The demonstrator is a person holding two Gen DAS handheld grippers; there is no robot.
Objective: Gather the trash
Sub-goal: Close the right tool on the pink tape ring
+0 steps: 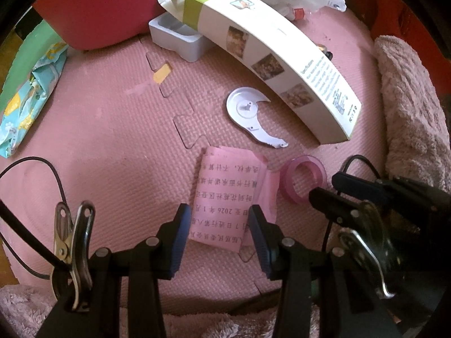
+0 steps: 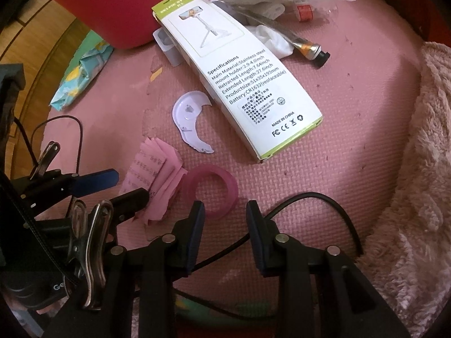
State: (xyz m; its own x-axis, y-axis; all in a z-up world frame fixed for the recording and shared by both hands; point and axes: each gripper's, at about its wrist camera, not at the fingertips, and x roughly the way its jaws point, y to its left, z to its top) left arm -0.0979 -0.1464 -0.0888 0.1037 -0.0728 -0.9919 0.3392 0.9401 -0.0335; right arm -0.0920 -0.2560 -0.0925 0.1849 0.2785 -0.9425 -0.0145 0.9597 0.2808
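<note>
Pink paper (image 1: pixel 225 197) between left tongs (image 1: pixel 218 225)

The left hand-held gripper (image 1: pixel 218 219) straddles a folded pink printed leaflet (image 1: pixel 225 194) on the pink foam mat (image 1: pixel 112 146), pads seemingly not pressing.

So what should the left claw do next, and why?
Probably lower a bit and close on the pink paper slip. The left gripper has its fingers apart, straddling the slip's near end on the foam mat, and holds nothing yet.
</note>
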